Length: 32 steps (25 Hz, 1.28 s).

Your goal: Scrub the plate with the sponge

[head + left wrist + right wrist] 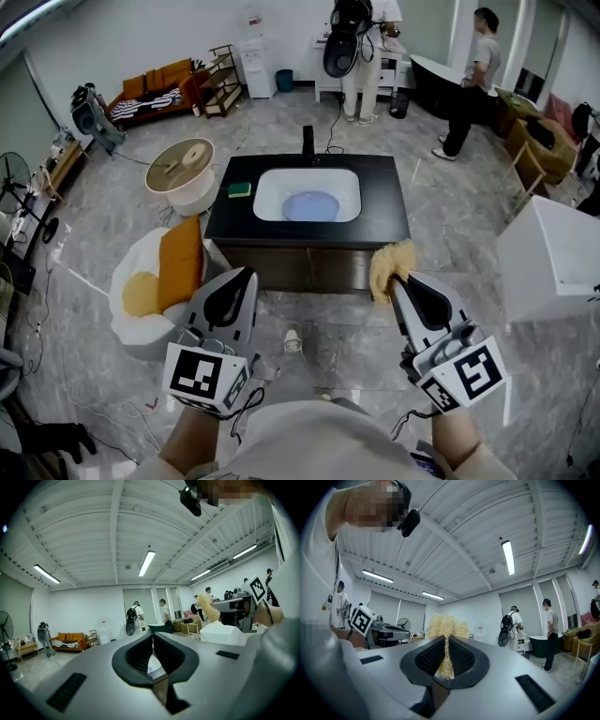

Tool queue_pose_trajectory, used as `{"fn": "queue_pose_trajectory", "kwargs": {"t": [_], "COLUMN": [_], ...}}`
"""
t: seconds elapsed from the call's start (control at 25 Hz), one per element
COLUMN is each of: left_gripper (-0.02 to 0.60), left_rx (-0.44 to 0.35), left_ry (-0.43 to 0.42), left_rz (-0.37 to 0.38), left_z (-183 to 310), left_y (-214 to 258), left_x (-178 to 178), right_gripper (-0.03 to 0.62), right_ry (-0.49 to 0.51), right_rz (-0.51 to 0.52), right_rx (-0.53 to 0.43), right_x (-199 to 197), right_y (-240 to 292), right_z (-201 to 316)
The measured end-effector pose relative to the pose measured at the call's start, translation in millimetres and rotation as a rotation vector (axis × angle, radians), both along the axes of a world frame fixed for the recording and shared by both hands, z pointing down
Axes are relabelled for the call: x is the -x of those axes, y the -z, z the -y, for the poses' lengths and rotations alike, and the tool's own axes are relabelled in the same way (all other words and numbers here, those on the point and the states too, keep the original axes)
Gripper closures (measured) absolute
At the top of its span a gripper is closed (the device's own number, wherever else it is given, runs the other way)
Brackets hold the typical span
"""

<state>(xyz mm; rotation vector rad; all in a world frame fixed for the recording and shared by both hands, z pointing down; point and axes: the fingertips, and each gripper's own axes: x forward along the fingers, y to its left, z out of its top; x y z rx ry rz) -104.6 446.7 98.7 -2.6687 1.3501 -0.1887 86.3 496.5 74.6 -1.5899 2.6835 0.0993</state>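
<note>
The right gripper (446, 639) has its fingers (461, 658) pressed together on a straw-coloured fibrous scrubber (446, 626). A thin waist of it is pinched between the pads, and the bushy bulk stands out beyond the fingertips. It appears to be the sponge for the job. The left gripper (153, 637) is fully closed, its fingers (136, 656) meeting tip to tip with nothing between them.

The plate (310, 205), pale blue and round, lies flat in the bottom of the white basin (267, 183). The basin is sunk into the middle of the black tabletop (384, 202), in front of the tap (307, 142) at the far edge. A green sponge (240, 189) lies untouched on the tabletop just beside the basin's left rim.

Both grippers point level toward the unit from the near side. In the head view the scrubber overlaps the tabletop's near right corner, so the plate lies ahead of the right fingers and off to their left, and lower, down inside the basin. The left gripper stands about as far back, toward the near left corner, with the plate ahead and to its right.

The plate is round, so it gives no long axis to line up with. I judge scrubbing has not begun. The right hand must carry the scrubber forward over the near edge, inward to the left, then tip down into the basin.
</note>
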Motion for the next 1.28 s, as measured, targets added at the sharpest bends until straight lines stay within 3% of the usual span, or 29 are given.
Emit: {"fn": "queue_pose_trajectory", "kwargs": {"t": [0.52,0.8,1.28], "left_gripper": [0.555,0.555,0.554], "left_rx": [0.168,0.261,0.507], "left_ry": [0.009,0.006,-0.061], "left_rz": [-0.030,-0.002,0.018], "left_z": [108,203,397], "left_y": [-66,-102,-199], "left_x": [0,11,15], "right_gripper": [0.549,0.549,0.549], "right_ry": [0.022,0.037,0.053], "right_rz": [-0.024,-0.048,-0.081], "right_rx": [0.155,0.280,0.545], "right_x": [6,22,62], "right_y": [-65,-113,-199], "right_z": [112,207,406]}}
